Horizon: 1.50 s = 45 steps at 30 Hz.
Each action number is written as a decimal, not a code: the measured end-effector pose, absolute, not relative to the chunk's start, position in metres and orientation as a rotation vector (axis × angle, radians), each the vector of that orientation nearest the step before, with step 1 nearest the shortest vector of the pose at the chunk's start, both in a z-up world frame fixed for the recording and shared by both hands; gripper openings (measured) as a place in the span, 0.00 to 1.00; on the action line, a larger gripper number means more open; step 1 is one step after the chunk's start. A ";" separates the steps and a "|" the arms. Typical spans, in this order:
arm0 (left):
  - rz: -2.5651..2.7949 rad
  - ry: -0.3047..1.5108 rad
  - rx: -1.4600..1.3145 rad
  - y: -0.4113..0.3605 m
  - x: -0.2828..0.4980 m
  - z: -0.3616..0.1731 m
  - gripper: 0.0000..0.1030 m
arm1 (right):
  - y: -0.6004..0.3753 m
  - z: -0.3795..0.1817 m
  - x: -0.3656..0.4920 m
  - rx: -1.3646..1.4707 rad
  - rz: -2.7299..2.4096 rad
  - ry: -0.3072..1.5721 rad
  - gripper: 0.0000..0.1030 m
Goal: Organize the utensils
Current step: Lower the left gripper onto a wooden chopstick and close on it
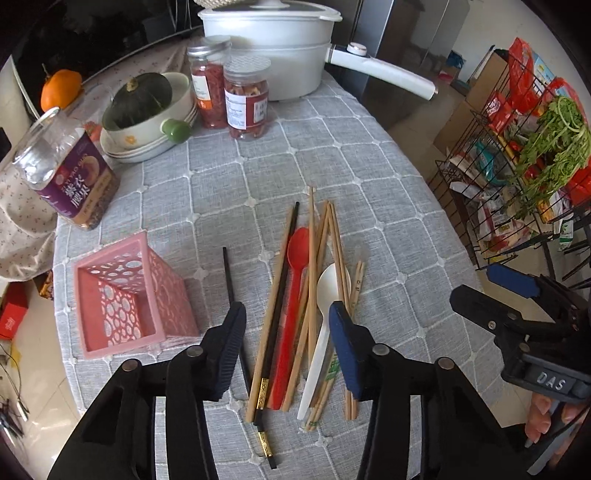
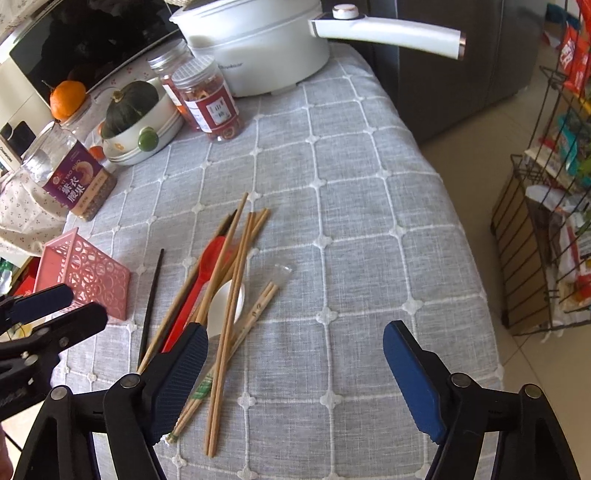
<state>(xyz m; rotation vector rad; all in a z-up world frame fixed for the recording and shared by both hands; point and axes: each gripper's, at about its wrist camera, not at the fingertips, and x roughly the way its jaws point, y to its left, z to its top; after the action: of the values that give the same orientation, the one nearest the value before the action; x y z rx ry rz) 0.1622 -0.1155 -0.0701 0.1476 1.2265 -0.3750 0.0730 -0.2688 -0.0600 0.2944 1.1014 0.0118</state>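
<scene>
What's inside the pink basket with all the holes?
Nothing shows inside the pink perforated plastic basket: the left wrist view looks down into it and sees only its walls and floor. The near inner wall stays hidden behind the rim. All utensils lie outside, on the grey checked tablecloth.

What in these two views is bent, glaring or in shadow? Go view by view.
Left wrist view: fisheye bends the cloth grid and leaves black corners; daylight is soft, and the jar lid glints. The basket inside is sharp. Right wrist view: the same bending; the pot handle looks bright, with a faint shadow band on the cloth between the open fingers.
</scene>
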 end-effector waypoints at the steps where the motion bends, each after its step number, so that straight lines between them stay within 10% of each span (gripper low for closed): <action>1: -0.381 1.255 0.137 -0.118 0.171 -0.080 0.31 | -0.270 -0.062 0.074 0.297 0.013 1.108 0.79; 13: -0.309 1.374 0.179 -0.137 0.228 -0.152 0.00 | -0.274 -0.069 0.079 0.306 0.037 1.132 0.79; 45: -0.292 1.406 0.345 -0.155 0.233 -0.168 0.10 | -0.276 -0.074 0.083 0.309 0.030 1.145 0.79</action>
<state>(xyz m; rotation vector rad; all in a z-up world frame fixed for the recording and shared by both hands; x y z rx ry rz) 0.2328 -0.1554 -0.1679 0.3452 1.4064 -0.2916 0.0830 -0.2761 -0.0743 0.3094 1.1448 0.0297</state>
